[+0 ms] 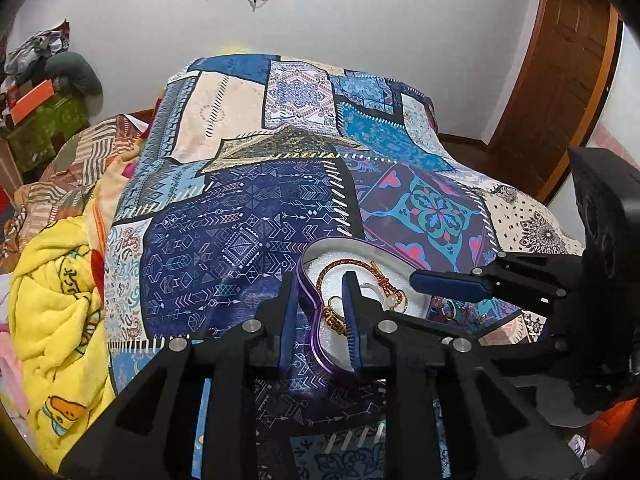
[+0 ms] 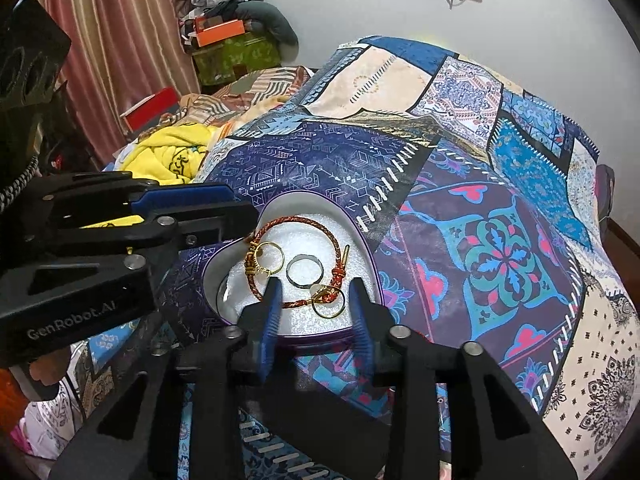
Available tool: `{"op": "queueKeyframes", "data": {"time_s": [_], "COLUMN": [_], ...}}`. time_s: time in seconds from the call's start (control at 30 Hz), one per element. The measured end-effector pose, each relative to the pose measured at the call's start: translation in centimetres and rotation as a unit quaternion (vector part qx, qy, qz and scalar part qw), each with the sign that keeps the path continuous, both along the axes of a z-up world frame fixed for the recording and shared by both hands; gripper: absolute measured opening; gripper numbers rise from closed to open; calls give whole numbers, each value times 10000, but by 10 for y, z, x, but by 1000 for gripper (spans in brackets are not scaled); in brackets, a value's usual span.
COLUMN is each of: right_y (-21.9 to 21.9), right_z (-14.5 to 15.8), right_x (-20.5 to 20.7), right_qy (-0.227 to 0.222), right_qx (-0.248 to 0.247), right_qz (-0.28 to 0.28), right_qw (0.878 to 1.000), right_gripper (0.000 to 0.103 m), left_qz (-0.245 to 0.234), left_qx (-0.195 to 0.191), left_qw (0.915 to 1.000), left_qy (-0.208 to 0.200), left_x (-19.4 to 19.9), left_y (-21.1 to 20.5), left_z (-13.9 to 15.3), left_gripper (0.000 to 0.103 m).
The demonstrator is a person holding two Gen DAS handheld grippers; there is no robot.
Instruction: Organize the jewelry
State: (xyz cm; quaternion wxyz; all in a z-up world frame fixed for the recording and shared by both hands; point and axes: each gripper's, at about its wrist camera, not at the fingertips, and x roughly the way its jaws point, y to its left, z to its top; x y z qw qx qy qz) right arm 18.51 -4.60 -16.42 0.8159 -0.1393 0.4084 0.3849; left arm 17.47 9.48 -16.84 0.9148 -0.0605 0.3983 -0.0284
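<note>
A heart-shaped purple tin (image 2: 374, 276) with white foam lining sits on the patchwork bedspread; it also shows in the left wrist view (image 1: 308, 300). Inside lie a braided red-gold bracelet (image 2: 304, 222), a silver ring (image 2: 305, 270) and two gold rings (image 2: 270, 258) (image 2: 329, 305). My left gripper (image 1: 320, 280) is open with its fingers straddling the tin's left rim, one finger inside over the bracelet (image 1: 340, 266). My right gripper (image 2: 316, 286) is open and empty, its fingertips just above the tin's near edge. Each gripper shows in the other's view.
The patchwork bedspread (image 1: 248, 208) covers the bed. A yellow blanket (image 1: 56, 300) and striped bedding lie at the left. A green box with an orange box (image 2: 224, 32) stands by the curtain. A wooden door (image 1: 560, 80) is at the right.
</note>
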Motion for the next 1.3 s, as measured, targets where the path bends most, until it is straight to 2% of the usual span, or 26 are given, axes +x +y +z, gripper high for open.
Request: {"op": "queueKeyframes", "data": {"time_s": [0.1,0.17,0.53,0.67,0.8,1.07,1.3], "right_y": [-2,-5,-32,-48,-69,-115,-139], "right_z": [1,3,21,29,32,26,7], "right_x": [0,-1,-8,-9,-9,-7,-6], "right_qy": [4,7,-89,-130,-127,-1,215], "right_qx": [4,20,107,152,150,117,-59], "right_qz": [-37,-78,-350,-504,-716,-1196,-1303], "right_qw": [10000,10000,9993,9985,9972,9927,9912], "right_gripper": [34,35,35,35,35,35,35], "left_qz": [52,101,213,201,109,-219,-516], "left_qx": [20,68,218,243,284,347,418], "left_qw": [10000,9999,9994,9994,9995,9990,9966], "left_qy": [-52,-95,-130,-138,-92,186,496], "left_x": [-4,-8,-24,-31,-35,-32,-27], "left_y": [1,1,-8,-18,-33,-69,-99], "left_z": [5,8,20,24,25,13,-11], "left_gripper": [25,30,35,40,40,42,42]}}
